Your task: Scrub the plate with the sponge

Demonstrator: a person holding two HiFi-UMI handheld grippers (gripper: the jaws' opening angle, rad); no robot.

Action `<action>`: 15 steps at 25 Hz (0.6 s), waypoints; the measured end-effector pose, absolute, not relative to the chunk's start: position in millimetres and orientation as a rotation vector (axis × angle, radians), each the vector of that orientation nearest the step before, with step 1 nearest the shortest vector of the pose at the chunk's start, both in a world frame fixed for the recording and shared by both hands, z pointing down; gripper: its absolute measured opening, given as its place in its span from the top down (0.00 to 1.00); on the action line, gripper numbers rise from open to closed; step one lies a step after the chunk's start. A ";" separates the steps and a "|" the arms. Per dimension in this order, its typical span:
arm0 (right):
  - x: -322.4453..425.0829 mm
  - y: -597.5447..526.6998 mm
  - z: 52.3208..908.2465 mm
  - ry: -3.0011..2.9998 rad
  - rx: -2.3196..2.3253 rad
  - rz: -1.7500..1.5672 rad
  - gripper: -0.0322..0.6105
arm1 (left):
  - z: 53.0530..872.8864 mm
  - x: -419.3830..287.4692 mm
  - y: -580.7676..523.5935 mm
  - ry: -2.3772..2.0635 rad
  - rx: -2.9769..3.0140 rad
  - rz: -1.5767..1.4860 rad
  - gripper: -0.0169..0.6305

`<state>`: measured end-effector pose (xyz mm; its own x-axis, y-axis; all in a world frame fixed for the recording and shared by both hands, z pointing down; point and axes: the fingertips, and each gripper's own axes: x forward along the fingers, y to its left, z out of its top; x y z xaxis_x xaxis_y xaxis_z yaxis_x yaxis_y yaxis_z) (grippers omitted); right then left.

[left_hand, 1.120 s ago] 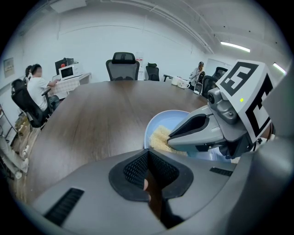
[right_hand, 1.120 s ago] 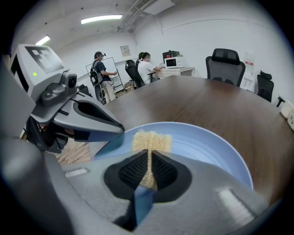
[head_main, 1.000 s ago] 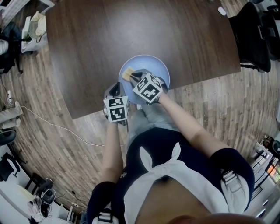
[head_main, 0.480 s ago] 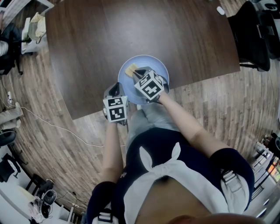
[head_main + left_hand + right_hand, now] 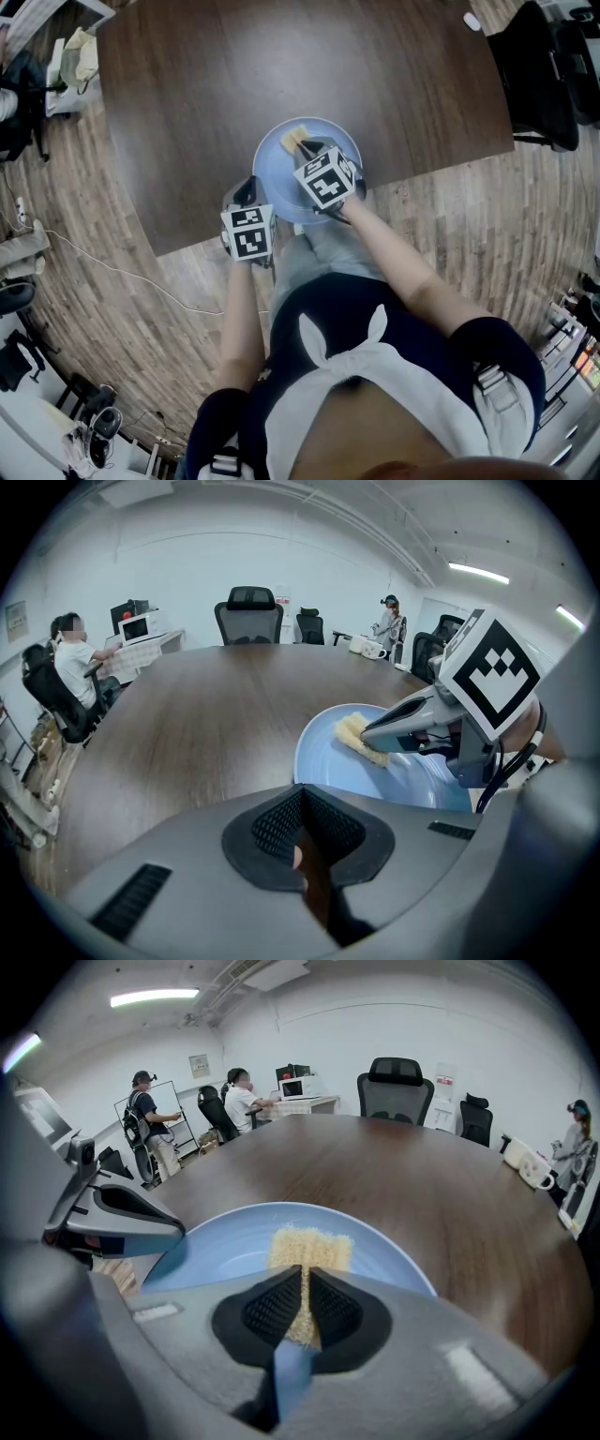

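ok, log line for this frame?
phase: scrub | right tool: shut on sponge, sponge on plate | left tool: shut, at plate rim | plate: on table, near edge

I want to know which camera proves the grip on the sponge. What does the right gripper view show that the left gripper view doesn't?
Only the right gripper view: the right gripper seen head-on, its jaws shut on the sponge. Only the left gripper view: the left gripper head-on, its jaws together with nothing between them. Both: the blue plate on the brown table, the sponge resting on the plate, and the other gripper seen from the side.
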<state>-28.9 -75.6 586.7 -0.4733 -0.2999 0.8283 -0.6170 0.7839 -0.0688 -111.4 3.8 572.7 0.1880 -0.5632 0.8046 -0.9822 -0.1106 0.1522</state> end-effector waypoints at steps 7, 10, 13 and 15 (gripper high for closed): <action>-19.4 -84.1 587.3 -2.064 0.737 0.488 0.91 | 571.2 -112.6 3.1 -1.460 1.764 0.768 0.98; -15.2 -86.3 588.6 -2.055 0.764 0.502 0.91 | 571.8 -112.2 3.5 -1.458 1.765 0.765 0.97; -11.7 -88.0 588.1 -2.044 0.781 0.510 0.91 | 571.9 -113.0 4.3 -1.459 1.765 0.768 0.97; -9.1 -87.9 589.4 -2.040 0.802 0.540 0.91 | 571.8 -113.0 4.6 -1.460 1.766 0.769 0.97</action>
<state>-9.1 -87.9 589.4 -0.4279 -0.3395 0.8377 -0.7095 0.7003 -0.0786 -113.0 4.6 571.8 0.1847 -0.5609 0.8070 -0.9828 -0.1104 0.1483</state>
